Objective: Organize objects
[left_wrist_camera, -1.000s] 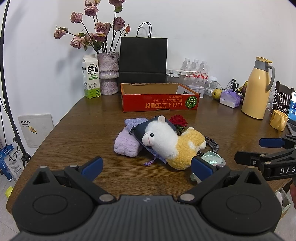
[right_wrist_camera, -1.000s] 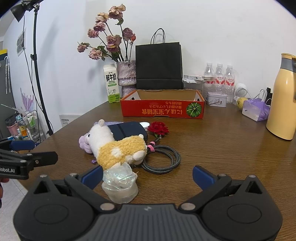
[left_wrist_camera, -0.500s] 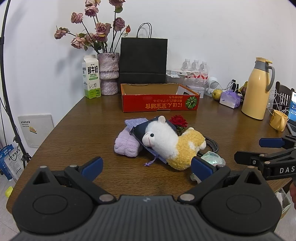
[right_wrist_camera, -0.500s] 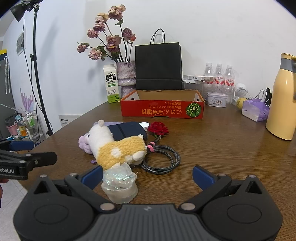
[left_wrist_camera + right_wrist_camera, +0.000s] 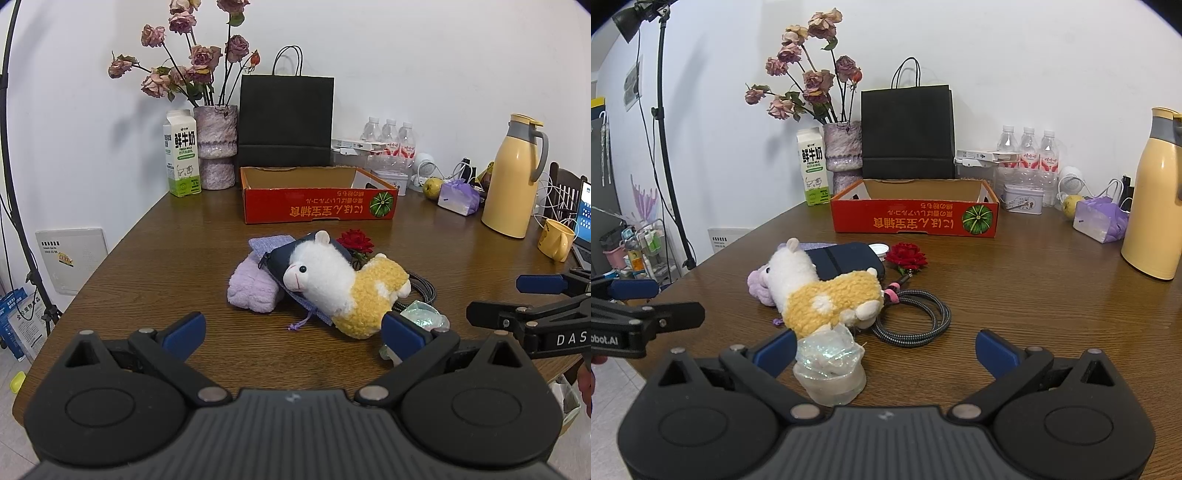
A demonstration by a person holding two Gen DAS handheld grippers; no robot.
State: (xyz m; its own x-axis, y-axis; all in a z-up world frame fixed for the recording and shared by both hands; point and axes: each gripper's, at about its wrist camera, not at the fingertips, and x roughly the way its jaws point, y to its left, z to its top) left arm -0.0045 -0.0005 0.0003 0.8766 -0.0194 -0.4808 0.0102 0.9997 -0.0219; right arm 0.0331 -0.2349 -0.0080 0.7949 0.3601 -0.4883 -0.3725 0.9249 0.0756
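We hold the left gripper [image 5: 291, 330] and right gripper [image 5: 886, 349] above the tabletop [image 5: 1052, 295], fingers spread, gripping nothing. The plush alpaca [image 5: 343, 284] lies mid-tabletop on a navy pouch [image 5: 846, 260], near the red box [image 5: 317, 203].

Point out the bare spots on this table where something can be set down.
Free: the wood between the red box and the plush alpaca's pile; the wide stretch right of the coiled cable, toward the yellow thermos; the strip left of the lilac cloth. Crowded: the central pile and the back wall.
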